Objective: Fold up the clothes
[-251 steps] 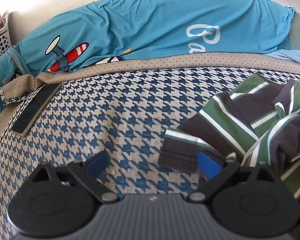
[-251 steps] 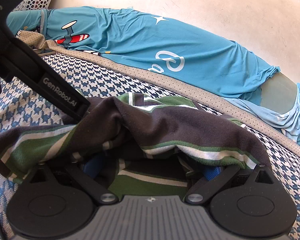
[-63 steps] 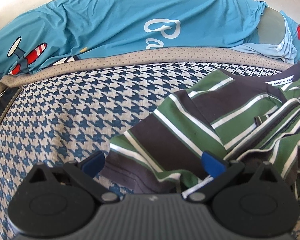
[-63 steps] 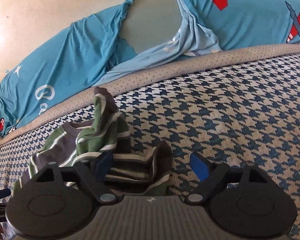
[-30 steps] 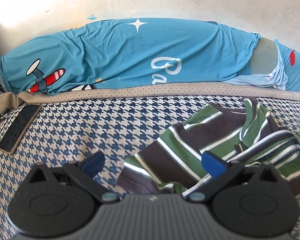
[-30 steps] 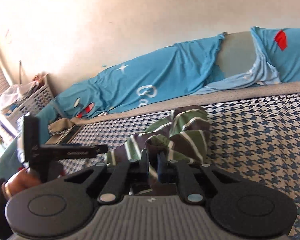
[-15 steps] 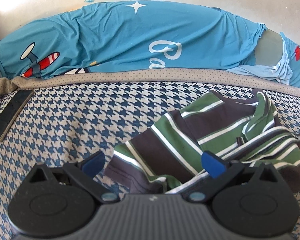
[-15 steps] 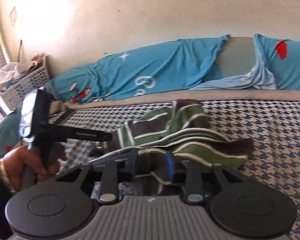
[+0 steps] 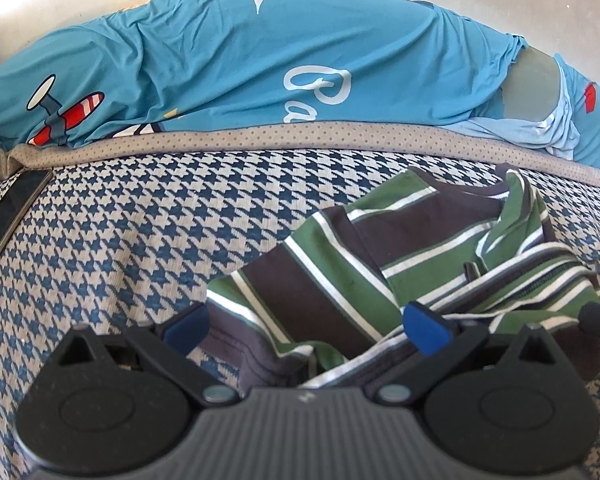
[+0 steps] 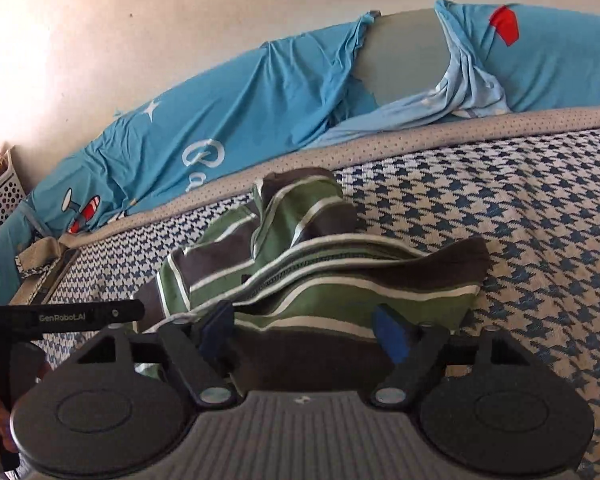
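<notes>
The right gripper (image 10: 306, 330), pinched shut a second ago, has just been opening; its jaws stand half-wide around the striped shirt (image 10: 320, 276), pads clear. The left gripper (image 9: 306, 324) stays wide over the shirt's hem. The shirt's long axis runs 8 to 2 o'clock in the left view, collar at 2.

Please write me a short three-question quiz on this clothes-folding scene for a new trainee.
1. True or false: the striped shirt already lies folded flat in a neat rectangle.
2. What lies at the far left edge of the houndstooth cover? A) a phone B) a book C) a sock
3. Which gripper has just been opening its jaws over the shirt?

Key
1. False; it lies bunched and creased.
2. A, the phone.
3. The right gripper: its pads stand apart with shirt cloth between them, no longer pinching it. The left gripper is open too, over the shirt's near edge.
</notes>
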`<state>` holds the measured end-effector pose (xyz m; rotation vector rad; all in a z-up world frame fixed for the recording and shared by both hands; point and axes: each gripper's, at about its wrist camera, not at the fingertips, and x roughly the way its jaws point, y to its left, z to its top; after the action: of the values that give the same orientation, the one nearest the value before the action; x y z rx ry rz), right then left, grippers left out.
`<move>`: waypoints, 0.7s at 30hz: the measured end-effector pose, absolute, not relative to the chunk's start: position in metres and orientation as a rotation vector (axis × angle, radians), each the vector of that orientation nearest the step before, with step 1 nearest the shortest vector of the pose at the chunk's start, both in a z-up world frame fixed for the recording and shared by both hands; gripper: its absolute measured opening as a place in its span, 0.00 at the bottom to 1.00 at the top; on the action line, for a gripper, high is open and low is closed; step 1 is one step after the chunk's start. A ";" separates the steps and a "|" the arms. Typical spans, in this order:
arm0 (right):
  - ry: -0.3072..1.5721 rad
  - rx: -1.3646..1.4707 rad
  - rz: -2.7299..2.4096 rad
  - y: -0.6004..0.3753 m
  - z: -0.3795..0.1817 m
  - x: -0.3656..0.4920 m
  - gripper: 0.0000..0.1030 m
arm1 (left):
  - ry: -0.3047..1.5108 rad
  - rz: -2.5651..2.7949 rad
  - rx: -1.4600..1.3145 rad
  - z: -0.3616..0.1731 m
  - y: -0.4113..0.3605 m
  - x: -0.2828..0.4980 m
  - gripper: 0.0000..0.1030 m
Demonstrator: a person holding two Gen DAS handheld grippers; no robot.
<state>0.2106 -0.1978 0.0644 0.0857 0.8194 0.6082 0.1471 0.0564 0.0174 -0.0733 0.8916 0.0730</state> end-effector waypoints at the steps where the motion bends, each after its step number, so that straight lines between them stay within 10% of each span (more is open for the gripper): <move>1: 0.830 0.068 0.603 -0.194 0.063 0.211 0.45 | 0.894 0.074 -0.073 0.017 0.057 0.147 1.00; 5: 0.798 0.027 0.632 -0.187 0.070 0.202 0.22 | 0.892 0.081 -0.078 0.019 0.059 0.147 1.00; 21: 0.677 -0.355 1.272 -0.178 0.106 0.077 0.21 | 0.875 0.126 -0.114 0.027 0.071 0.149 1.00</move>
<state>0.0773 -0.1780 0.1060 -0.3551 0.6774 1.2718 0.1492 0.0708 0.0267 -0.1139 0.8754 0.1257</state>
